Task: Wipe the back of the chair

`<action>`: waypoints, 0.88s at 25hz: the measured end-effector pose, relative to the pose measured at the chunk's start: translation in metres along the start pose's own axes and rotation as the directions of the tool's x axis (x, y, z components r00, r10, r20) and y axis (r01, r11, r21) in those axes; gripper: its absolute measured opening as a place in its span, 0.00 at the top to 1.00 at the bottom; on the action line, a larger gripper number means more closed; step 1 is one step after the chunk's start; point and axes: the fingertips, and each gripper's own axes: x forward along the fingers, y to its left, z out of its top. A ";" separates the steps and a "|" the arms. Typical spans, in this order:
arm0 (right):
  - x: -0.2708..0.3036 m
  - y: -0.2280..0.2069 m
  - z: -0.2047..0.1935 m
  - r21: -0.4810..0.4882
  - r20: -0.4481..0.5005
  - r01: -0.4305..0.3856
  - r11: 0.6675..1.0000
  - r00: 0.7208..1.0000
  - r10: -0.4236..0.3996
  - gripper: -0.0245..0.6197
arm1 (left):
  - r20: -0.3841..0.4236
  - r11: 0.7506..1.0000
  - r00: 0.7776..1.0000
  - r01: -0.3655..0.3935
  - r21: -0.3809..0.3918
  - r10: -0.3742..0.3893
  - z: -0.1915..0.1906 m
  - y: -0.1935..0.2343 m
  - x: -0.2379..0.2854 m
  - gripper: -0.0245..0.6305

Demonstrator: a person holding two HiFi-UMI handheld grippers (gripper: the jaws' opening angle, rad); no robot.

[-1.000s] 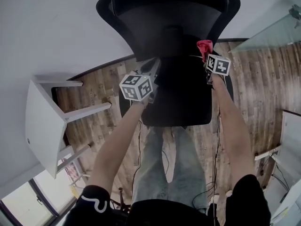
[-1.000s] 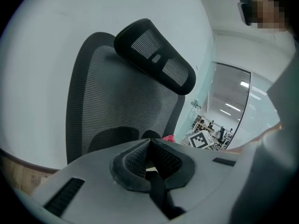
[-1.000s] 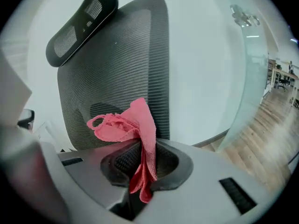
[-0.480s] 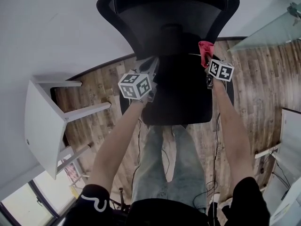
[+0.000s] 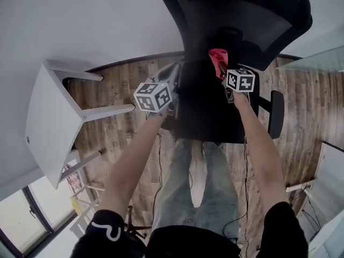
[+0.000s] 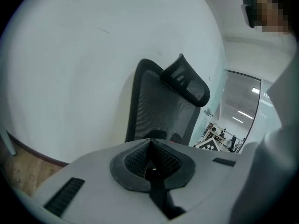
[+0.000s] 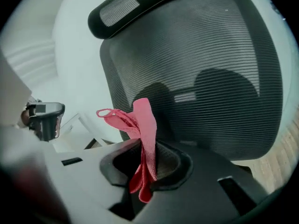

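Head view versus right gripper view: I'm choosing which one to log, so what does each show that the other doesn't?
Only the head view shows the person's legs, the chair's seat and an armrest. Only the right gripper view shows the right tool with its jaws closed on the pink cloth, seen up close. Both show the black mesh chair back and the cloth.

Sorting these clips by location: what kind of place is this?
Likely an office: a black mesh office chair with a headrest, a white table beside it, wood-plank floor and a glass wall.
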 end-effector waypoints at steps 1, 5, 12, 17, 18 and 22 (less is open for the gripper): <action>0.010 0.014 -0.001 -0.011 -0.010 -0.016 1.000 1.000 0.016 0.85 | 0.006 1.000 1.000 -0.014 -0.007 0.014 0.001 0.012 -0.009 0.93; 0.044 0.061 -0.006 -0.050 -0.045 -0.063 0.997 0.997 0.061 0.85 | 0.029 0.997 0.997 -0.066 -0.034 0.067 0.002 0.055 -0.041 0.93; 0.087 0.106 -0.021 -0.083 -0.102 -0.089 0.993 0.992 0.081 0.85 | 0.030 0.990 0.992 -0.120 -0.067 0.122 -0.005 0.106 -0.083 0.93; 0.109 0.106 -0.029 -0.107 -0.140 -0.045 0.993 0.990 0.030 0.85 | 0.032 0.988 0.990 -0.132 -0.084 0.135 -0.005 0.127 -0.092 0.93; 0.111 0.102 -0.029 -0.106 -0.142 -0.029 0.994 0.990 0.014 0.85 | 0.031 0.988 0.991 -0.131 -0.086 0.134 -0.006 0.128 -0.092 0.93; 0.109 0.080 -0.022 -0.081 -0.125 0.028 0.996 0.991 -0.038 0.85 | 0.022 0.989 0.992 -0.119 -0.085 0.121 -0.007 0.127 -0.085 0.93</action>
